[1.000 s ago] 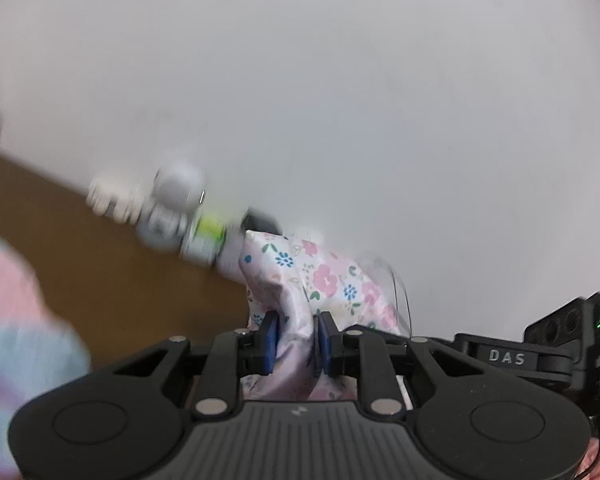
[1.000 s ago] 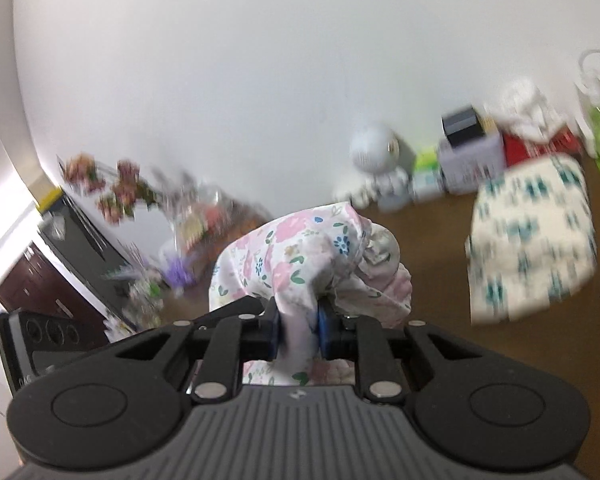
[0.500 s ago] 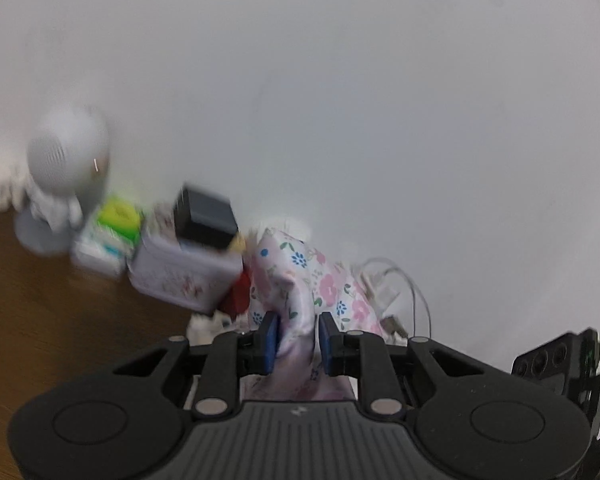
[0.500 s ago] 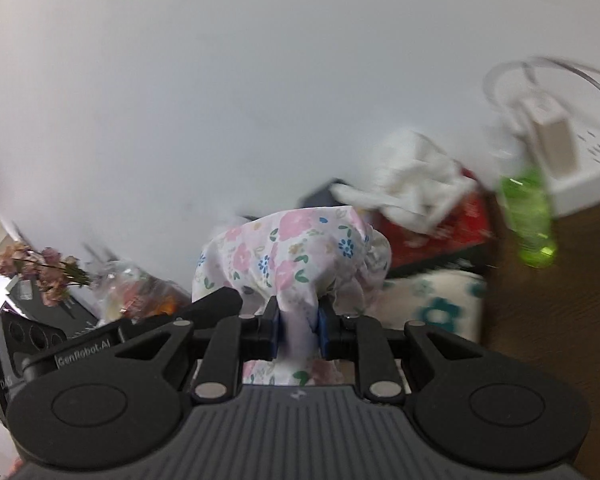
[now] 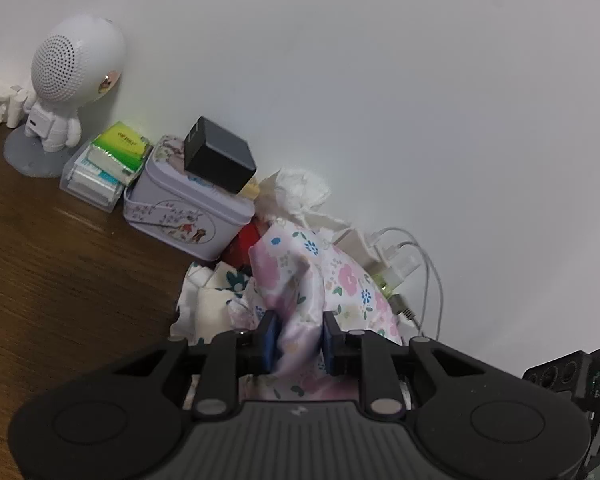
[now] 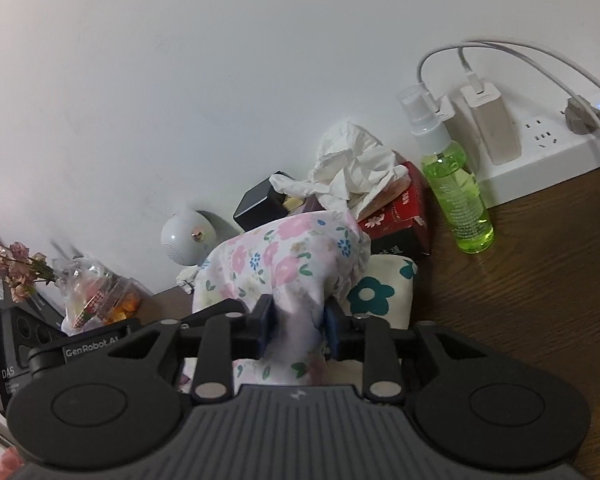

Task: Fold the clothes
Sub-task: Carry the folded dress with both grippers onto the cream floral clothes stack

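A white garment with pink and blue flowers (image 5: 324, 280) is held by both grippers. My left gripper (image 5: 298, 338) is shut on a bunched edge of it, and the cloth stands up in front of the fingers. My right gripper (image 6: 298, 330) is shut on another bunch of the same floral garment (image 6: 288, 256). A folded cream cloth with teal flowers (image 6: 376, 292) lies on the brown table just beyond it and also shows in the left wrist view (image 5: 216, 296). The left gripper's body (image 6: 32, 344) shows at the right view's lower left.
Against the white wall stand a white robot-shaped speaker (image 5: 66, 80), a stack of small packs (image 5: 108, 160), a floral tin (image 5: 188, 208) with a black charger on it, a red tissue box (image 6: 396, 216), a green spray bottle (image 6: 456, 196) and a white power strip (image 6: 540, 148). Dried flowers (image 6: 16, 264) stand at far left.
Both grippers have swung with the garment toward the clutter along the wall and come closer to the table. The folded teal-flower cloth now lies right under and beyond them.
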{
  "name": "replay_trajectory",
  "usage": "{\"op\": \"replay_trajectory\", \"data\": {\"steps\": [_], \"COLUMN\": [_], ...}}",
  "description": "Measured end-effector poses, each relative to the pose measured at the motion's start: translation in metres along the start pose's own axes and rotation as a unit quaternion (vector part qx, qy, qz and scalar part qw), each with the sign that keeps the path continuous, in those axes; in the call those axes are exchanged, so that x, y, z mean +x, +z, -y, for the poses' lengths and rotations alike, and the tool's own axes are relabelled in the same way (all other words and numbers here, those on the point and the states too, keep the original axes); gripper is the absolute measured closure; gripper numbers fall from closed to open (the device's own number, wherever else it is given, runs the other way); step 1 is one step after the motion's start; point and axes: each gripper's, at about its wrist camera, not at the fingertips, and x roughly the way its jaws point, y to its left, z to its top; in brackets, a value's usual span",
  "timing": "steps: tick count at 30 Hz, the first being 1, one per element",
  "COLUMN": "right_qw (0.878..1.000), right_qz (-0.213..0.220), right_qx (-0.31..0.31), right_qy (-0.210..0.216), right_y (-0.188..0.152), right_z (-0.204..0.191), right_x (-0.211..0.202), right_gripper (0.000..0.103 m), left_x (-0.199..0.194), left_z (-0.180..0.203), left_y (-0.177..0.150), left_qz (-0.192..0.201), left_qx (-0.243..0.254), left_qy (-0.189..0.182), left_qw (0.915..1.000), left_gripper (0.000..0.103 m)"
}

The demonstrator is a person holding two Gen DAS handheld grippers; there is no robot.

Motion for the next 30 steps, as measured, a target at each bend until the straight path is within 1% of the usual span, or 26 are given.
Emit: {"op": "replay_trajectory", "data": {"steps": [2, 4, 5, 6, 8, 11, 13, 16, 17, 18, 19, 20, 21, 22, 23, 24, 25, 27, 28, 29, 30], "right_qw": [1.0, 1.0, 1.0, 1.0, 0.999, 0.999, 0.999, 0.999, 0.999, 0.999, 0.999, 0.999, 0.999, 0.999, 0.999, 0.999, 0.998, 0.995, 0.992, 0.988, 0.985], "right_qz": [0.012, 0.022, 0.022, 0.021, 0.02, 0.04, 0.045, 0.036, 0.028, 0.023, 0.019, 0.017, 0.015, 0.019, 0.023, 0.032, 0.042, 0.08, 0.102, 0.123, 0.138], "right_qx": [0.007, 0.013, 0.016, 0.019, 0.024, 0.02, 0.013, 0.01, 0.016, 0.021, 0.026, 0.032, 0.038, 0.04, 0.042, 0.035, 0.027, -0.014, -0.036, -0.059, -0.075], "right_qy": [0.001, 0.006, 0.008, 0.011, 0.016, 0.022, 0.02, 0.0, -0.009, -0.014, -0.014, -0.013, -0.011, -0.014, -0.016, -0.021, -0.027, -0.052, -0.059, -0.067, -0.071], "right_y": [0.0, 0.0, 0.0, -0.001, -0.002, 0.002, 0.004, 0.004, 0.002, 0.0, -0.001, -0.001, -0.001, -0.001, -0.001, -0.001, -0.001, -0.001, -0.001, -0.002, -0.003], "right_z": [0.003, 0.006, 0.006, 0.005, 0.005, 0.0, -0.003, -0.002, 0.002, 0.006, 0.011, 0.014, 0.017, 0.017, 0.017, 0.014, 0.011, -0.004, -0.013, -0.022, -0.03], "right_x": [-0.007, -0.014, -0.013, -0.013, -0.012, -0.019, -0.025, -0.024, -0.019, -0.015, -0.013, -0.013, -0.014, -0.017, -0.02, -0.025, -0.03, -0.045, -0.049, -0.054, -0.055], "right_gripper": [0.062, 0.062, 0.065, 0.075, 0.081, 0.083, 0.083, 0.083, 0.082, 0.079, 0.078, 0.074, 0.065, 0.061, 0.058, 0.059, 0.059, 0.059, 0.059, 0.059, 0.06], "left_x": [-0.005, -0.008, -0.009, -0.008, -0.007, -0.011, -0.01, -0.002, 0.0, 0.001, 0.002, 0.002, 0.001, -0.001, -0.005, -0.011, -0.019, -0.033, -0.041, -0.045, -0.048], "left_z": [-0.001, 0.0, 0.0, 0.001, 0.001, -0.002, 0.001, 0.005, 0.005, 0.003, 0.0, -0.002, -0.003, -0.004, -0.004, -0.002, 0.003, 0.014, 0.023, 0.034, 0.046], "left_y": [-0.001, -0.001, -0.001, -0.002, -0.001, 0.001, 0.0, -0.004, -0.006, -0.007, -0.008, -0.009, -0.009, -0.008, -0.006, -0.003, -0.001, 0.003, 0.003, 0.0, -0.002], "left_qz": [0.009, 0.014, 0.014, 0.012, 0.012, 0.02, 0.016, 0.011, 0.011, 0.011, 0.011, 0.011, 0.011, 0.012, 0.016, 0.023, 0.036, 0.064, 0.083, 0.093, 0.103], "left_qx": [0.0, 0.0, 0.001, 0.001, -0.01, -0.045, -0.046, -0.028, -0.024, -0.026, -0.028, -0.03, -0.032, -0.032, -0.029, -0.019, 0.001, 0.044, 0.074, 0.106, 0.139], "left_qy": [-0.01, -0.017, -0.02, -0.019, -0.024, -0.059, -0.065, -0.036, -0.029, -0.03, -0.031, -0.032, -0.031, -0.031, -0.032, -0.027, -0.012, 0.015, 0.023, 0.028, 0.034], "left_qw": [0.9999, 0.9998, 0.9997, 0.9997, 0.9996, 0.997, 0.9967, 0.9989, 0.9992, 0.9991, 0.9991, 0.999, 0.999, 0.9989, 0.9989, 0.9992, 0.9993, 0.9969, 0.9936, 0.9896, 0.9844], "left_gripper": [0.072, 0.071, 0.072, 0.079, 0.082, 0.082, 0.082, 0.082, 0.081, 0.081, 0.078, 0.069, 0.059, 0.054, 0.047, 0.042, 0.041, 0.041, 0.042, 0.043, 0.048]}}
